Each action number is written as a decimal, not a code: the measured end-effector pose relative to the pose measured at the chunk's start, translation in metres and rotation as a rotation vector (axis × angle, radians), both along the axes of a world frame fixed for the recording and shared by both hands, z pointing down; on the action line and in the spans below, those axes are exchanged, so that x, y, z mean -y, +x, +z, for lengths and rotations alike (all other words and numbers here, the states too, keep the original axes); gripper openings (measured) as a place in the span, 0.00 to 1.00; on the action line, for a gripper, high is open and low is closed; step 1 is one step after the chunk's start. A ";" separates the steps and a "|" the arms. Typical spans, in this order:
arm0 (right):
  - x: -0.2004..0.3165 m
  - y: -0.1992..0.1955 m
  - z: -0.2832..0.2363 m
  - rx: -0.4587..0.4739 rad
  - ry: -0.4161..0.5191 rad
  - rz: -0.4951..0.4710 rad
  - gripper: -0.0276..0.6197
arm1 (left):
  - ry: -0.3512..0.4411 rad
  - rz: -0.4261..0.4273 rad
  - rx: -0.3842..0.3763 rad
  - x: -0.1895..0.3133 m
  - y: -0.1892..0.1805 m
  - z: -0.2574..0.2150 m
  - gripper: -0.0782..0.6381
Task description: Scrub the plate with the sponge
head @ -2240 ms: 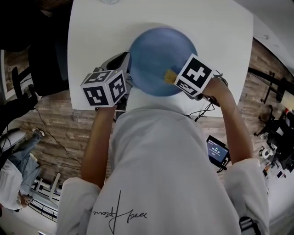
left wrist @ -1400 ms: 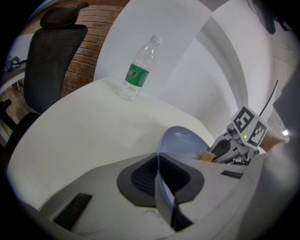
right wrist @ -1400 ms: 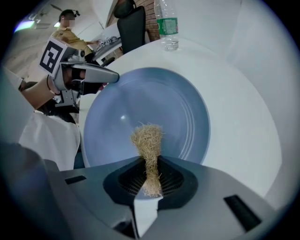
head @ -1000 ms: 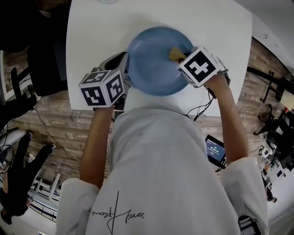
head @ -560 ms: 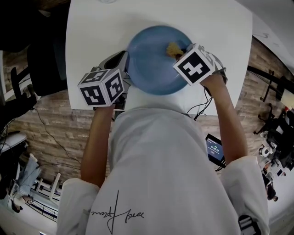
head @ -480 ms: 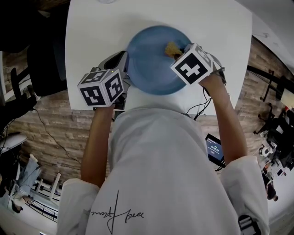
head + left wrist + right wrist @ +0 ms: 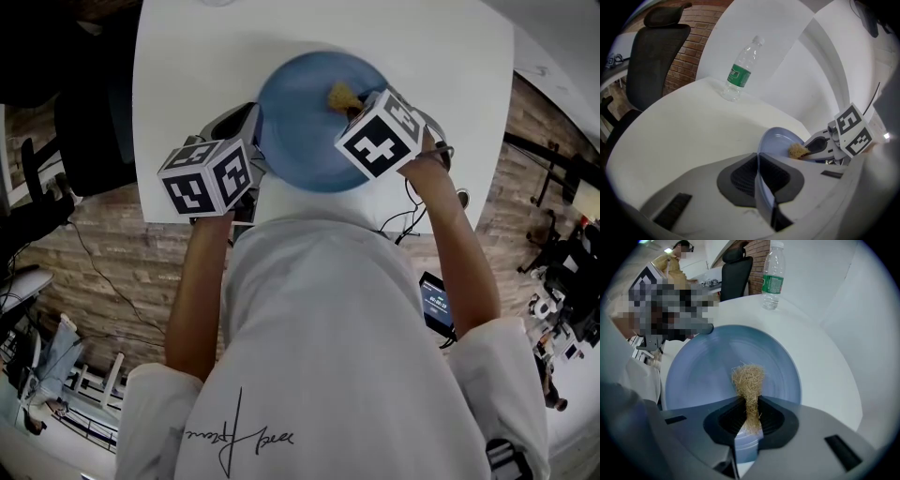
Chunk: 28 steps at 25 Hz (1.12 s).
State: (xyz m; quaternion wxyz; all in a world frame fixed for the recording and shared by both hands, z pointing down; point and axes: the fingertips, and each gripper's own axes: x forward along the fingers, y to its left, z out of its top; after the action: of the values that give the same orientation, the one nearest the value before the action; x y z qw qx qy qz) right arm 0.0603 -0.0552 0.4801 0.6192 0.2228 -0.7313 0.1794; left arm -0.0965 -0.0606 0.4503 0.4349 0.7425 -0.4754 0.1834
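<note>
head view: looking down on a round blue plate [image 7: 300, 141] over the near part of a white tabletop [image 7: 187, 56]. two marker cubes [image 7: 208, 176] are covering most of both jaws here. a tan fibrous sponge [image 7: 341, 96] is showing at the plate's far right, just ahead of the right cube. whether the plate is resting on the tabletop cannot be told from this view.

left gripper view: adding what the head view is missing. a clear plastic bottle with a green label [image 7: 742, 70] is standing upright at the far side of the tabletop, well apart from the plate. a black office chair [image 7: 656, 61] and a brick wall [image 7: 701, 28] are sitting behind it. the plate is appearing edge-on and tilted here.

right gripper view: looking into the plate's inner face, with the same bottle beyond the rim.

jaws: the left gripper [image 7: 759, 183] is clamping the plate's near rim, with its jaws closed down to the rim's thickness. the right gripper [image 7: 751, 416] is pinching the sponge's narrow end, its jaws nearly together. the sponge's frayed tuft is lying against the plate's inner face near the middle.
</note>
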 end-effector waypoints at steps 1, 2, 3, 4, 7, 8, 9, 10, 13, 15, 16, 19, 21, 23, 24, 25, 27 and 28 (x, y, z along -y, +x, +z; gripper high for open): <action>0.001 -0.001 0.000 0.000 0.012 0.003 0.11 | 0.000 -0.001 0.000 0.000 0.000 0.000 0.14; 0.002 -0.001 -0.001 0.002 0.023 0.006 0.11 | -0.001 -0.002 0.001 -0.001 0.000 0.000 0.14; 0.001 -0.002 -0.001 0.006 0.028 0.009 0.11 | -0.001 -0.004 0.001 -0.001 0.001 0.000 0.14; 0.000 -0.002 0.000 0.009 0.031 0.010 0.11 | -0.002 -0.005 0.002 -0.001 0.003 -0.001 0.14; -0.003 -0.007 -0.003 0.022 0.032 0.000 0.11 | -0.002 -0.006 0.003 0.000 0.006 -0.002 0.14; -0.004 -0.009 -0.003 0.028 0.032 -0.006 0.11 | -0.002 -0.006 0.003 0.000 0.006 -0.002 0.14; -0.005 -0.012 -0.002 0.034 0.032 -0.017 0.11 | -0.003 -0.006 0.002 0.000 0.005 -0.002 0.14; -0.007 -0.016 -0.002 0.039 0.032 -0.035 0.11 | -0.003 -0.006 0.001 0.000 0.005 -0.002 0.14; -0.015 -0.027 0.000 0.048 0.038 -0.095 0.11 | -0.004 -0.006 -0.001 0.000 0.003 0.000 0.15; -0.019 -0.030 -0.001 0.049 0.042 -0.114 0.11 | -0.004 -0.008 -0.001 0.000 0.003 0.000 0.15; -0.020 -0.031 -0.001 0.051 0.041 -0.119 0.11 | -0.003 -0.009 -0.002 0.000 0.003 0.000 0.15; -0.023 -0.034 -0.001 0.058 0.039 -0.126 0.11 | -0.002 -0.013 -0.007 0.000 0.003 -0.001 0.15; -0.026 -0.037 -0.002 0.062 0.038 -0.131 0.11 | 0.000 -0.016 -0.008 0.000 0.003 -0.001 0.15; -0.030 -0.040 -0.002 0.067 0.035 -0.136 0.11 | 0.000 -0.015 -0.006 0.000 0.002 -0.001 0.15; -0.031 -0.041 -0.002 0.071 0.032 -0.137 0.11 | 0.001 -0.013 -0.004 0.000 0.002 -0.001 0.15; -0.033 -0.043 -0.002 0.074 0.028 -0.137 0.11 | 0.002 -0.011 -0.001 0.000 0.002 -0.001 0.15; -0.037 -0.045 -0.002 0.081 0.021 -0.137 0.11 | 0.003 -0.008 0.001 0.001 0.003 0.000 0.15; -0.039 -0.046 -0.002 0.083 0.020 -0.138 0.11 | 0.002 -0.009 0.000 0.002 0.003 0.000 0.15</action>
State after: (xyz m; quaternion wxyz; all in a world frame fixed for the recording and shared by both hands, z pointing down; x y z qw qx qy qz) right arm 0.0146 -0.0163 0.4784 0.5968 0.1705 -0.7718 0.1380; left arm -0.0934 -0.0622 0.4500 0.4349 0.7409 -0.4788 0.1807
